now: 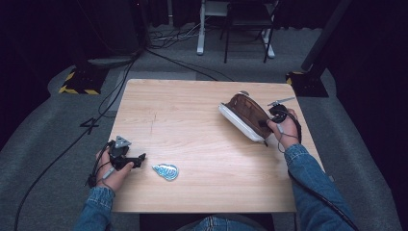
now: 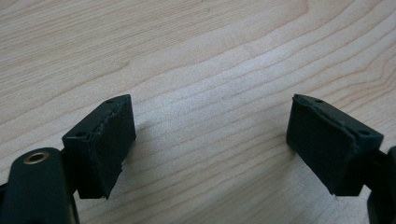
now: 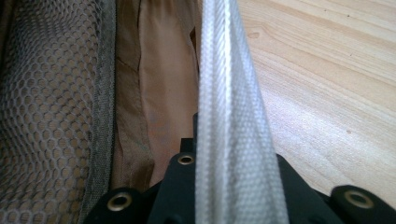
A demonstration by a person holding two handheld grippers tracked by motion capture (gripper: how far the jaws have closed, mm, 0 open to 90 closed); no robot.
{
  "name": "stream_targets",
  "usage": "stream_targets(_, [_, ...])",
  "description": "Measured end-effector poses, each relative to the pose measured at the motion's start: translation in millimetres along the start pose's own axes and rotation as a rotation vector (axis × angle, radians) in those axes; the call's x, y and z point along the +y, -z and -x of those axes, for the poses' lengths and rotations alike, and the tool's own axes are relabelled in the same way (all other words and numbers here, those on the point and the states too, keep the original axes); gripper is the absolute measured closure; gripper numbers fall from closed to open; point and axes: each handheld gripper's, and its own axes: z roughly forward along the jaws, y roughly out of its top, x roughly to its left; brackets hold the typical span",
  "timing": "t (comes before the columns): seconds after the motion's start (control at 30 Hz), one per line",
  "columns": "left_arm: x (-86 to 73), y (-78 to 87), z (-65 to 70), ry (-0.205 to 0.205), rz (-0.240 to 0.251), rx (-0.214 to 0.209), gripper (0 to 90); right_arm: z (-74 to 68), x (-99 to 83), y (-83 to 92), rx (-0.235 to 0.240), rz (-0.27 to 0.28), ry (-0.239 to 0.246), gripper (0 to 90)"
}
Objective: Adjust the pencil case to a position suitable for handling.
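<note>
A brown pouch with a white outer shell lies open on the table's right side. My right gripper is shut on its white edge; the right gripper view looks into the brown lining and mesh pocket. A small blue and white packet lies near the front left. Just left of it my left gripper rests low over the wood, open with nothing between its pads.
The wooden table stands on grey carpet. Behind it are a chair and desk legs, cables on the floor, and stand bases with yellow-black tape. The pouch sits close to the table's right edge.
</note>
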Motion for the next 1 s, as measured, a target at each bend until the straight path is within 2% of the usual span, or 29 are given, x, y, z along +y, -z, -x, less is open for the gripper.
stream_targets(0.47, [0.0,0.0,0.1,-0.001,0.000,0.000,16.0,-1.3,2.0,4.1,0.022,0.000,-0.002,87.6])
stream_targets(0.83, [0.0,0.0,0.1,-0.001,0.000,0.000,16.0,-8.3,5.5,18.4,0.049,0.020,0.025,87.6])
stream_targets(1.0, [0.1,0.1,0.0,-0.004,-0.001,0.002,16.0,-16.9,7.1,31.9,0.084,0.033,0.039,87.6])
